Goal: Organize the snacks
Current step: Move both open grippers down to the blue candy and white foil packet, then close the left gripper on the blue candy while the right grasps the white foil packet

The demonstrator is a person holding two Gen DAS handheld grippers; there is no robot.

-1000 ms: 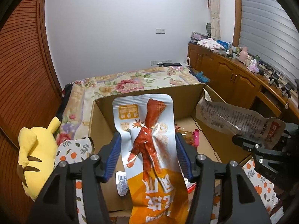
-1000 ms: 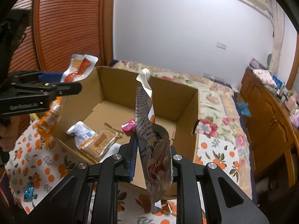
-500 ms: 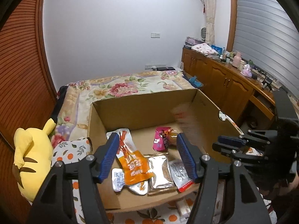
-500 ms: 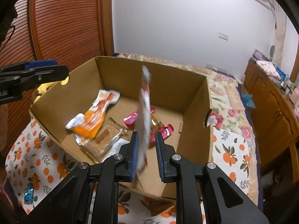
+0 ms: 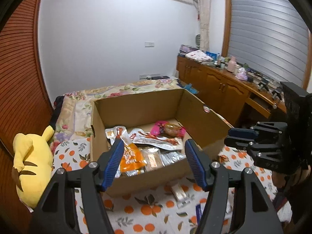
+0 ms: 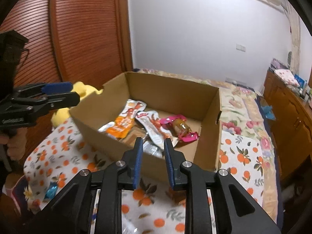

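An open cardboard box (image 5: 148,177) (image 6: 208,136) stands on the orange-print bedspread. Inside lie an orange packet (image 5: 130,157) (image 6: 121,125), a white-and-red packet (image 5: 156,139) (image 6: 154,128), a pink-wrapped snack (image 5: 167,129) (image 6: 179,126) and a biscuit pack (image 5: 153,159). My left gripper (image 5: 154,146) hovers before the box's near wall, jaws wide and still opening, nothing between them. My right gripper (image 6: 153,142) hangs over the box's near edge, its jaws a little apart and opening, also empty. Each gripper shows in the other's view, the right gripper (image 5: 239,136) and the left gripper (image 6: 58,91).
A yellow plush toy (image 5: 33,161) lies left of the box. Loose snacks remain on the bedspread: a pale pack (image 5: 179,193) in front of the box and a blue candy (image 6: 49,192). A wooden cabinet (image 5: 224,91) lines the right wall; a slatted wardrobe (image 6: 78,39) stands on the left.
The left gripper let go of the orange packet and the right released the white-and-red one; both now lie in the box. Both grippers drew back from the box.
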